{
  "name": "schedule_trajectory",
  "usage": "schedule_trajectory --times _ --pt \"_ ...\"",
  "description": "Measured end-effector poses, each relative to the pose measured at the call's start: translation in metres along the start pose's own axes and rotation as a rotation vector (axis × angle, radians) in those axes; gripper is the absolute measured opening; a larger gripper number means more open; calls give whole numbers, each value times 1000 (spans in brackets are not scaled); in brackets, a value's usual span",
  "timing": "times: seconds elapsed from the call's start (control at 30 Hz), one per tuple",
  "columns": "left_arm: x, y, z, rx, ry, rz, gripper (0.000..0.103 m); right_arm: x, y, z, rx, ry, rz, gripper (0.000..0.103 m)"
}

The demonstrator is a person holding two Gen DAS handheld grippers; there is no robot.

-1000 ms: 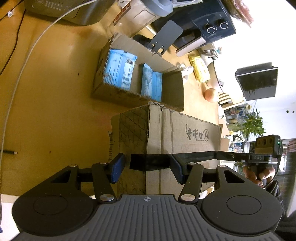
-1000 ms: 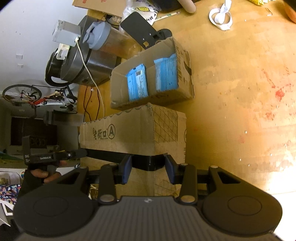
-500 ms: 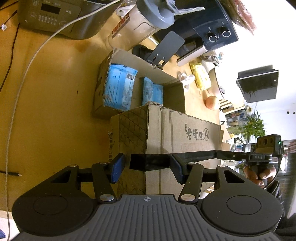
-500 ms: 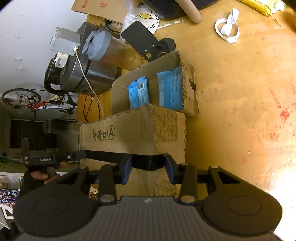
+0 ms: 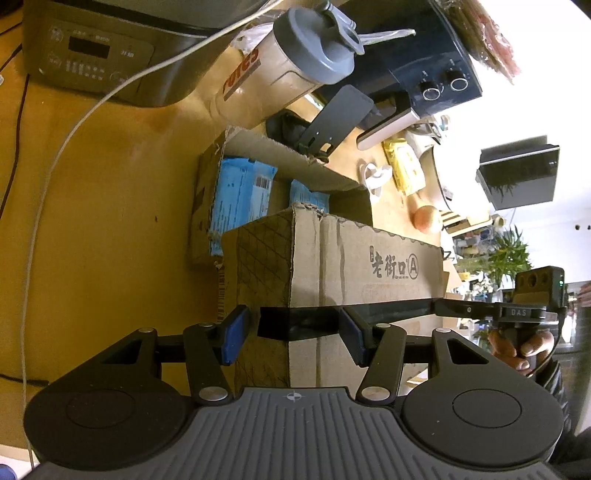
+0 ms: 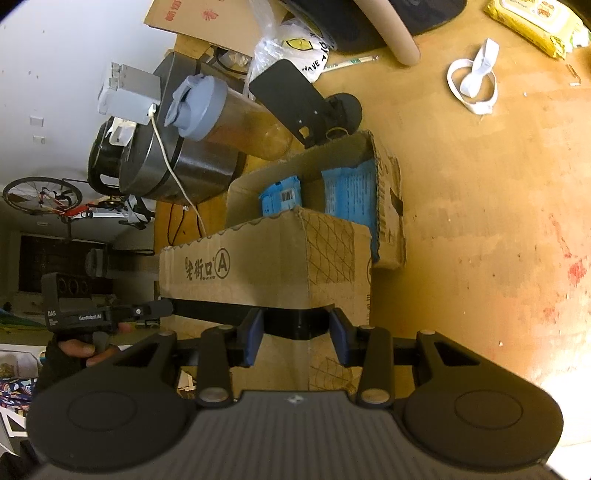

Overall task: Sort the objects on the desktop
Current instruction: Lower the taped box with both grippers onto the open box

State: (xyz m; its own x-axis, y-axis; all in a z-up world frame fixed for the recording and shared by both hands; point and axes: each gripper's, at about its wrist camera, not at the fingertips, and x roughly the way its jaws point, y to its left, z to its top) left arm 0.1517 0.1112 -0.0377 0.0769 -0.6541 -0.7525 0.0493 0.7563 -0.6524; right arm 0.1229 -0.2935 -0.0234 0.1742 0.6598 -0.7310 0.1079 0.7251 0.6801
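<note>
Between both fingers [image 5: 232,334]: cardboard box [image 5: 332,258]

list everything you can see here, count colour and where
closed carton: 1, brown, between both tongs
open carton: 1, brown, behind the closed one
packets: 2, blue, inside the open carton
shaker bottle: 1, clear with grey lid, behind the open carton
cooker: 1, silver, table's back edge
cable: 1, white, running from the cooker
strap: 1, white, on the table
wipes pack: 1, yellow, far corner
left tongs: open, a black band between the fingers
right tongs: open, a black band between the fingers
</note>
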Motion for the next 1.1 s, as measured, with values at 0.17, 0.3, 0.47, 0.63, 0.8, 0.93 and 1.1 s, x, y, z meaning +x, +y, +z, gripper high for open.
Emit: schedule_trajectory --times 0.17,0.3,0.47,0.63,0.8,0.93,1.1 --pt "0 -2 11 7 -11 5 52 2 2 11 -2 -4 0 35" --pt "-1 -1 20 8 -17 7 52 3 2 19 0 -8 3 35" --pt "-1 -2 29 11 -23 8 52 3 0 29 2 -13 8 35" --pt "1 -2 40 17 -23 11 52 5 2 38 3 -17 8 35" --pt "2 -5 50 28 -26 14 52 7 2 46 5 -19 7 35" --pt "4 -6 57 33 -28 13 52 7 2 50 3 -20 7 35" --pt "5 -6 63 36 -27 13 52 7 2 54 1 -21 7 35"
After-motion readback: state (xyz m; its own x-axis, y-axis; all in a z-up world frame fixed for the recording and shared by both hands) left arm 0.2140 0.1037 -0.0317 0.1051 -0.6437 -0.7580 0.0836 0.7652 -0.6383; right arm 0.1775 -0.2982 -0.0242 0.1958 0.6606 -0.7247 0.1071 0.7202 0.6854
